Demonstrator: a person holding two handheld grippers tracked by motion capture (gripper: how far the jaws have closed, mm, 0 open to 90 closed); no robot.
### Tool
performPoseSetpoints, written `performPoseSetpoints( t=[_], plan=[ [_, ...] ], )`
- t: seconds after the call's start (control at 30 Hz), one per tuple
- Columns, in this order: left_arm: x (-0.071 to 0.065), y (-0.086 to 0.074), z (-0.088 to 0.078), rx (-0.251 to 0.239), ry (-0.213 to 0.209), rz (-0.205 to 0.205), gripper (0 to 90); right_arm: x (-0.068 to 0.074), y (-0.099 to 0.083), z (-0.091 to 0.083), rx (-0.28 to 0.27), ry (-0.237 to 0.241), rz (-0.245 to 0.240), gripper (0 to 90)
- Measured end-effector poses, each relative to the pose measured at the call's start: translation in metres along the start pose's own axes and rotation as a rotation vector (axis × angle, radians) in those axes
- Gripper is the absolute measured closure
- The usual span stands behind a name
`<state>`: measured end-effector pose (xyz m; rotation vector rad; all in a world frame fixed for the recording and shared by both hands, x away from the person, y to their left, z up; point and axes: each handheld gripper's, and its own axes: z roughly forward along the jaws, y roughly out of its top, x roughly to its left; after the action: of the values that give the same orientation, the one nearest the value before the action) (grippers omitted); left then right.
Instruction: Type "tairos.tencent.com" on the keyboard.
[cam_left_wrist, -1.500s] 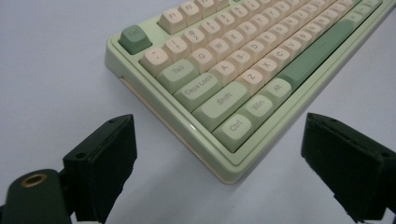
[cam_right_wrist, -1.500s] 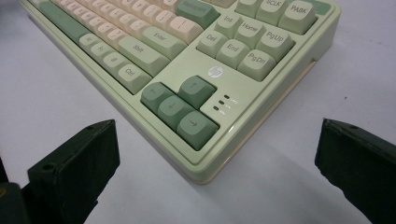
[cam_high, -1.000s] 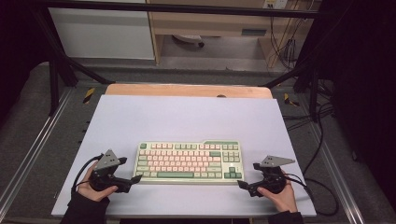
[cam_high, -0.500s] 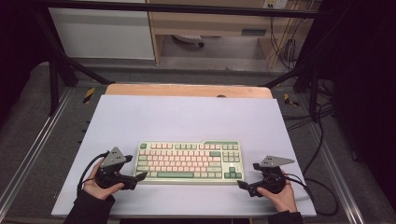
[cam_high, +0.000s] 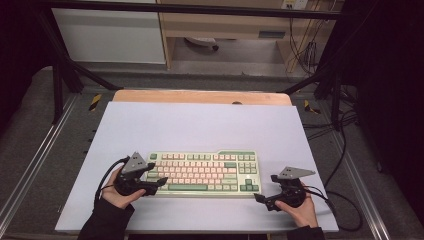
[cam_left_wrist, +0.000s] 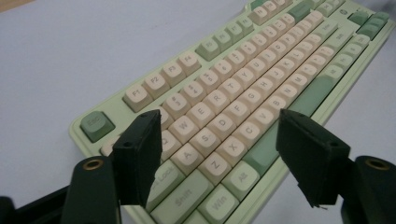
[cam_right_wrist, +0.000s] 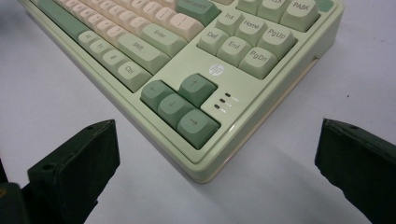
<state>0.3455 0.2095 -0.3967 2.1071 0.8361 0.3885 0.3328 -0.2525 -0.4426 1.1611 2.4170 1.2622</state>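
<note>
A pale green keyboard (cam_high: 202, 172) with cream and green keys lies on the white table top, nearer the front. My left gripper (cam_high: 158, 176) hovers over its left end. In the left gripper view the jaws (cam_left_wrist: 224, 158) stand apart above the letter keys (cam_left_wrist: 243, 88); they have just been closing, with nothing pressed between the pads. My right gripper (cam_high: 265, 188) rests by the keyboard's front right corner. In the right gripper view its wide open jaws (cam_right_wrist: 210, 163) flank that corner, close to the arrow keys (cam_right_wrist: 180, 105), without touching the keyboard (cam_right_wrist: 187, 46).
The white table top (cam_high: 200, 125) stretches bare behind the keyboard to a wooden strip (cam_high: 200, 96) at the far edge. Black cables (cam_high: 345, 200) trail off the right side. Metal frame rails (cam_high: 30, 170) run along both sides.
My left gripper has moved right and a little up, from beside the keyboard to over its left end, and its jaws have narrowed. The right gripper and the keyboard have stayed in place.
</note>
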Motion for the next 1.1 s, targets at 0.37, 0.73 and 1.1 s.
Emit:
performPoseSetpoints(
  t=[0.37, 0.73, 1.1],
  plan=[
    [-0.005, 0.015, 0.016, 0.001, -0.007, -0.008, 48.0, 0.000, 0.000, 0.000, 0.000, -0.001, -0.003, 0.4],
    [-0.010, 0.024, 0.034, 0.019, -0.015, -0.001, 66.2, 0.000, 0.000, 0.001, 0.006, 0.001, -0.007, 0.4],
    [-0.016, 0.035, 0.054, 0.042, -0.019, -0.006, 82.6, 0.000, 0.000, 0.001, 0.011, 0.001, -0.005, 0.4]
  ],
)
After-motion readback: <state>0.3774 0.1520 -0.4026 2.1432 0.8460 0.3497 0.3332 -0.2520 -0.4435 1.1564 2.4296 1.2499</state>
